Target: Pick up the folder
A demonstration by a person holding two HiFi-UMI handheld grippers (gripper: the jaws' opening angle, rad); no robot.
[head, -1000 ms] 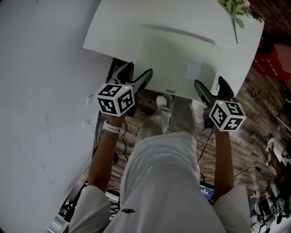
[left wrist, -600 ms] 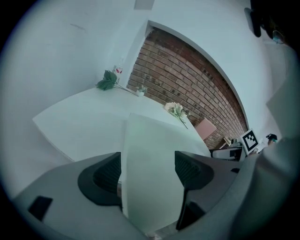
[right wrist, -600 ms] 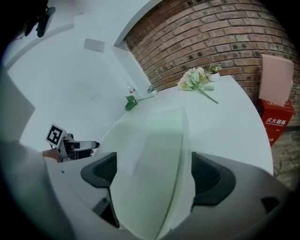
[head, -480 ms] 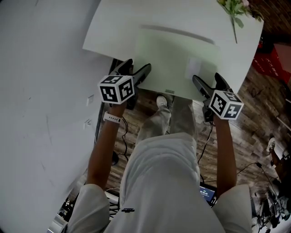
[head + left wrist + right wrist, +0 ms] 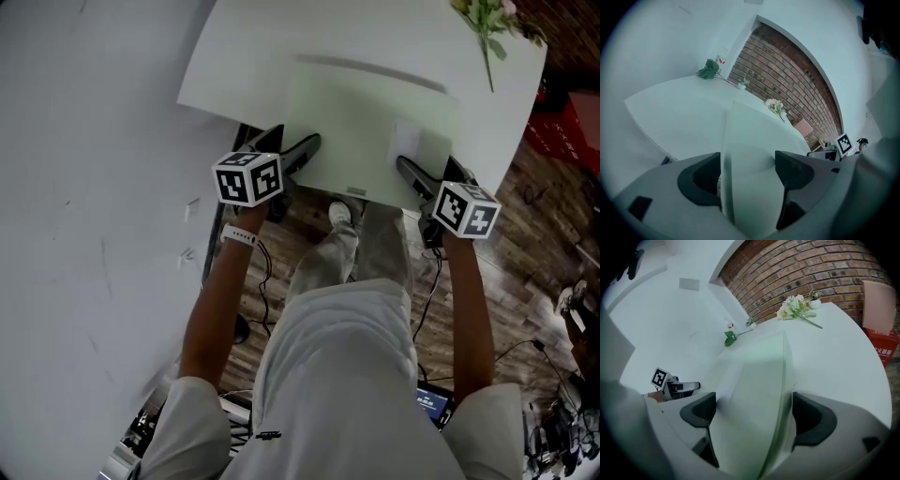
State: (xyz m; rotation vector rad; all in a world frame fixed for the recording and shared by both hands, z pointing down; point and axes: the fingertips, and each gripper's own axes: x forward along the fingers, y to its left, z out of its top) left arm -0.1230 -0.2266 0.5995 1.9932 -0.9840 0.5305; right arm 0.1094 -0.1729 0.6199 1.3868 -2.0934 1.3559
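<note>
A pale green translucent folder [image 5: 366, 117] lies on the white table [image 5: 244, 56], its near edge at the table's front edge. My left gripper [image 5: 286, 148] is at the folder's near left corner and stands open; in the left gripper view the folder [image 5: 752, 159] sits between the jaws, its edge close to the left one. My right gripper [image 5: 436, 173] is at the near right corner, also open, and the folder [image 5: 754, 404] fills the gap between its jaws. Neither pair of jaws presses on the sheet.
A sprig of flowers [image 5: 487, 17] lies at the table's far right corner. A white label [image 5: 405, 141] shows on the folder near the right gripper. A red box [image 5: 567, 131] stands on the wooden floor to the right. Cables lie on the floor below.
Both grippers have moved forward from below the table's front edge, so the folder's near corners now lie between their jaws. The folder has not moved.
</note>
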